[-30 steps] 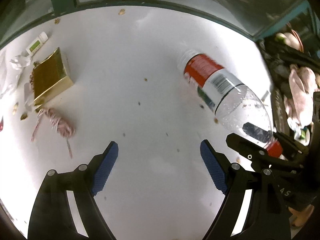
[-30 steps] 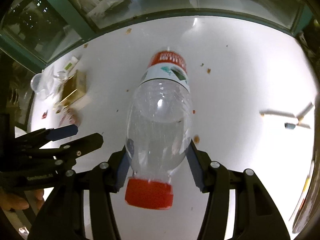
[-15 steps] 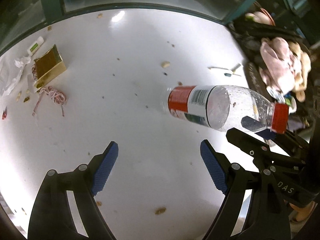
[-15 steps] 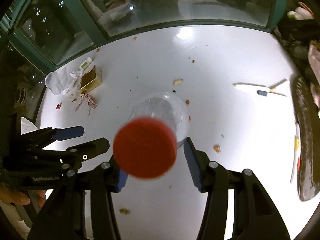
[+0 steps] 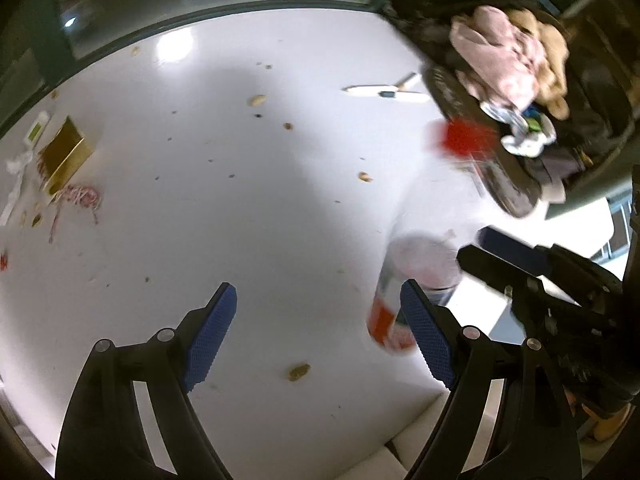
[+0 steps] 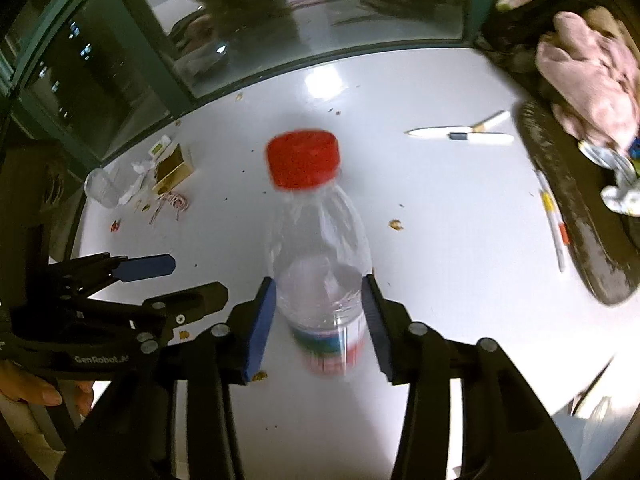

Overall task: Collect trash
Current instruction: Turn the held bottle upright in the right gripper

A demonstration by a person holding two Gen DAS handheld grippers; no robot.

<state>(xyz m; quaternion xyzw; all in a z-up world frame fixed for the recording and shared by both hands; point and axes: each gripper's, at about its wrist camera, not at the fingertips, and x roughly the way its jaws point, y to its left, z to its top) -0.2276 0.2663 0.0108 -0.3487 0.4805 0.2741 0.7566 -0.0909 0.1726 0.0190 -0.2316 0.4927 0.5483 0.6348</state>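
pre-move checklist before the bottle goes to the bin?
1. Bottle between right tool pads: ok, jaws closing on it.
2. Grip secure: cannot tell, bottle blurred.
3. Red cap on: ok.
4. Left tool free: ok, open and holding nothing.
5. Trash left on table: not ok, gold box, string, crumbs remain.
6. Bin location: cannot tell, none clearly in view.

A clear plastic bottle with a red cap (image 6: 320, 264) is sitting between the right gripper (image 6: 318, 320)'s pads, above the white table (image 6: 440, 248). Far left, a gold cardboard box (image 6: 174, 168) is lying beside a crumpled clear cup (image 6: 100, 188); white pens (image 6: 460, 134) are lying far right.
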